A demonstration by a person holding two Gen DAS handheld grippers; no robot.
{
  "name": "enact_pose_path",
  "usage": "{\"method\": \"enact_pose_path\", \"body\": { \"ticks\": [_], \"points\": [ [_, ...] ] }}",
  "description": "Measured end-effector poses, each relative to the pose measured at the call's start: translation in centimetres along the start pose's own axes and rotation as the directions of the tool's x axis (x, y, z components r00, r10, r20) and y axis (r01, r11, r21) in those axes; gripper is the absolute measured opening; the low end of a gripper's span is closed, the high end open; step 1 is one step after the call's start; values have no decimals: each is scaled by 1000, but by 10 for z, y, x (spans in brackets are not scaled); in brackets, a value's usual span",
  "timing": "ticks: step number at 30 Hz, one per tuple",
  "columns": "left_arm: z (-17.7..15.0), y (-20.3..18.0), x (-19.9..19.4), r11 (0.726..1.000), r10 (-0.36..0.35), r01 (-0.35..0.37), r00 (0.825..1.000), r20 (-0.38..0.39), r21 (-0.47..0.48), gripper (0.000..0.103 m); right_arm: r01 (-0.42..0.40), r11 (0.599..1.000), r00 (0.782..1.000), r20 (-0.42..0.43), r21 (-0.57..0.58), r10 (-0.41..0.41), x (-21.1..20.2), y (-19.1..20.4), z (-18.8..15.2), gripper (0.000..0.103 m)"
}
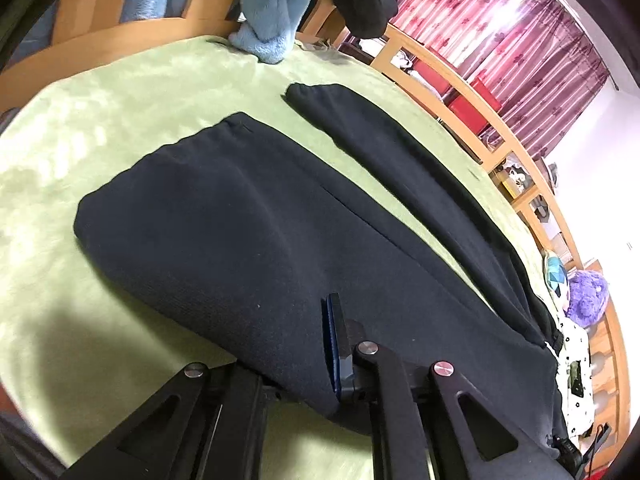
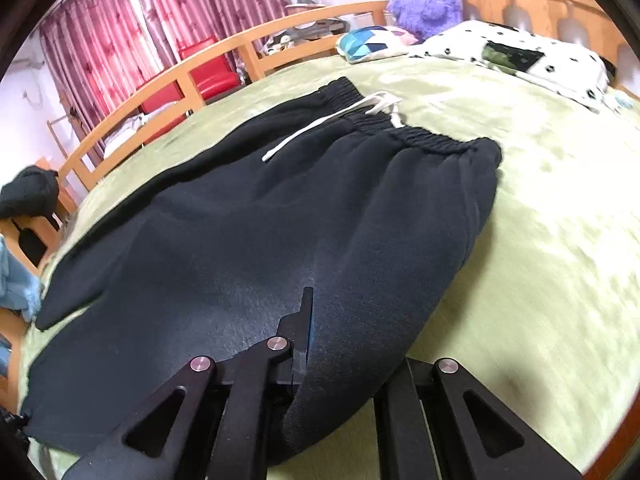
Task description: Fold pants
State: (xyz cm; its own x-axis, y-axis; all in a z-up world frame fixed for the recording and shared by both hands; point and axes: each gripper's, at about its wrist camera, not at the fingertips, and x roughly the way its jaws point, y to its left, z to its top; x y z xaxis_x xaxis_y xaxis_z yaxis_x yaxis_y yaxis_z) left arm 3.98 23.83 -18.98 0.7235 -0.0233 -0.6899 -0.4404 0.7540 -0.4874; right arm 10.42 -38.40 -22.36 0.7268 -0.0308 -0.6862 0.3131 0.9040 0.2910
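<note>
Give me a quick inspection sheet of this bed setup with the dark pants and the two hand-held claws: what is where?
Surface: green blanket covering the bed, wrinkled.
Job's things: black pants spread flat, legs apart, white drawstring lying loose at the waistband.
Clutter: spotted pillow, purple plush toy, blue patterned cushion, light blue fleece, a dark garment on the rail.
Grippers: left gripper shut on the pants' near edge by a leg; right gripper shut on the near edge toward the waist.
Cables: nothing seen for certain.
Surroundings: wooden bed rail, red curtains, red chairs behind.
</note>
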Motion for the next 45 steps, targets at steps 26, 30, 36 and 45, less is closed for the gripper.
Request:
{"method": "enact_pose_path", "body": {
  "ticks": [26,30,36,45],
  "points": [
    [28,-22,-54,997,-43,42,999,14,62,9,-119,988,991,-69,-99,113,-67,18,-15,11],
    [68,-63,-56,993,-72,65,995,71,102,9,-150,982,988,2,-111,152,-75,49,37,11],
    [130,-124,-28,989,-81,63,987,138,130,9,-186,979,978,74,-87,192,-50,83,118,11],
    [200,-188,75,986,-100,75,980,170,150,9,-163,985,979,114,-56,168,49,123,210,11]
  ]
}}
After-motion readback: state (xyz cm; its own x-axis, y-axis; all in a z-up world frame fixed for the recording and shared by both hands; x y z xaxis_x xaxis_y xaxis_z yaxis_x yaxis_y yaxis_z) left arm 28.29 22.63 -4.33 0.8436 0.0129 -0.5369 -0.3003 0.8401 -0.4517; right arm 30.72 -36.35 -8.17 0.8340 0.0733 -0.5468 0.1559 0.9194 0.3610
